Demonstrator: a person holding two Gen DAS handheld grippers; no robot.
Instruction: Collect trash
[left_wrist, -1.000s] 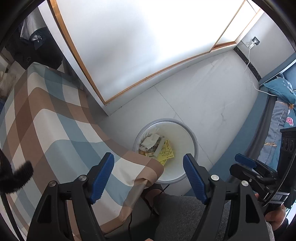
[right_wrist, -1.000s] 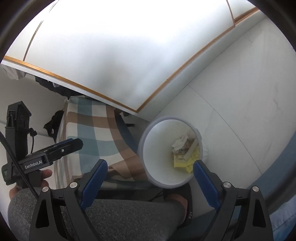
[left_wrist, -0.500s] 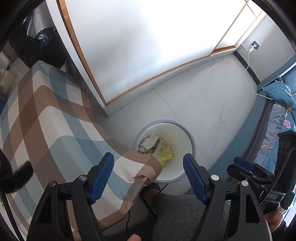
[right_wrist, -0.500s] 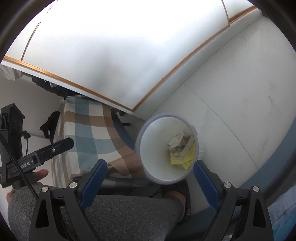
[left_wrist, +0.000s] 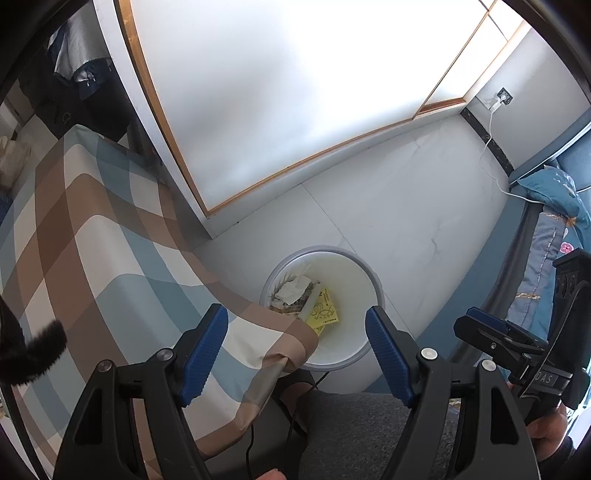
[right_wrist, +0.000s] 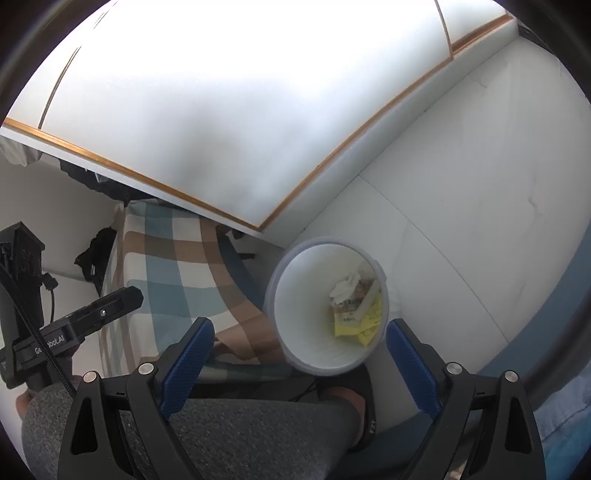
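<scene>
A white round bin (left_wrist: 364, 347) (right_wrist: 295, 295) stands on the pale floor beside the checked table. Inside lie a crumpled white tissue (left_wrist: 293, 290) (right_wrist: 345, 288), a printed wrapper and yellow packets (left_wrist: 323, 312) (right_wrist: 360, 325). My left gripper (left_wrist: 297, 334) hangs well above the bin and the table corner, open, with nothing between its blue pads. My right gripper (right_wrist: 299, 350) also hovers above the bin, open and empty. Each gripper appears at the edge of the other's view.
The table's blue, brown and cream checked cloth (left_wrist: 92, 240) (right_wrist: 173, 266) hangs down next to the bin. A person's grey-trousered leg (left_wrist: 354, 435) (right_wrist: 240, 435) and sandalled foot are below the grippers. A wood-trimmed white wardrobe, a blue bed (left_wrist: 554, 229) and a wall socket with cable (left_wrist: 495, 122) surround the floor.
Both views have shifted only slightly; in the right wrist view the bin has drifted a little left and down. Both grippers stay open and empty. The trash in the bin has not moved.
</scene>
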